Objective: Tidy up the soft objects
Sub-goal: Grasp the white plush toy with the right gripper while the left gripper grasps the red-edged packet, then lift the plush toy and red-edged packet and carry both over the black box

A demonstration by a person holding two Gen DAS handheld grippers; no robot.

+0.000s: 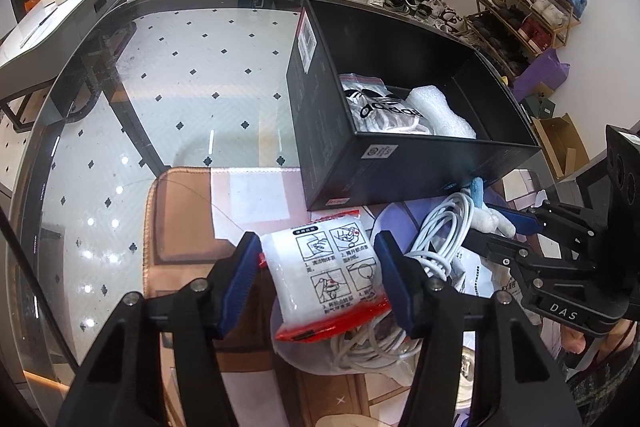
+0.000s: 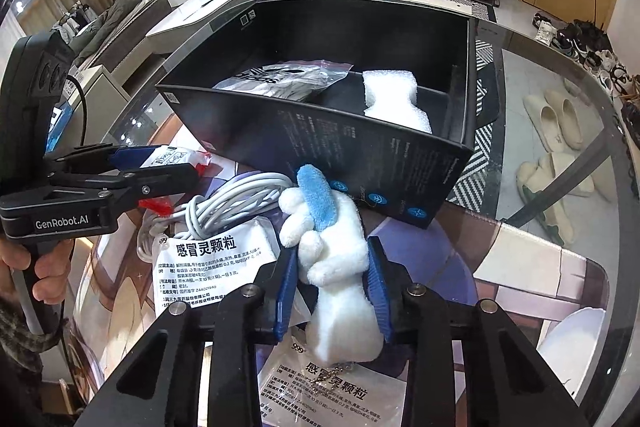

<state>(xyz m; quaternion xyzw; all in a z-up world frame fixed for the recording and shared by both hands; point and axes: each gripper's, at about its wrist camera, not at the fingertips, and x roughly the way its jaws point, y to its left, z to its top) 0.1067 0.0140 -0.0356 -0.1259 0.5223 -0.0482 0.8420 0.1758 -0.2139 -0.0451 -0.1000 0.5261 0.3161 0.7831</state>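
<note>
The right gripper (image 2: 332, 291) clamps a white-and-blue plush toy (image 2: 340, 267). The left gripper's (image 1: 320, 283) half-open pads (image 1: 240, 279) touch a red-edged white plastic packet (image 1: 332, 279); whether they press it, I cannot tell.

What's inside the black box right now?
In the black box: a zip bag with Adidas print and white foam. The near wall hides the floor beneath them.

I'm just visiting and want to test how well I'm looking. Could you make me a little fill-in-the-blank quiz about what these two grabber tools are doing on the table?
1. The right gripper is shut on a white plush toy with a ____ ear.
2. The left gripper has a white packet edged in ____ between its fingers.
3. The foam piece lies inside the ____ box.
4. The coiled cable is ____ in colour.

Missing words: blue; red; black; white
</note>
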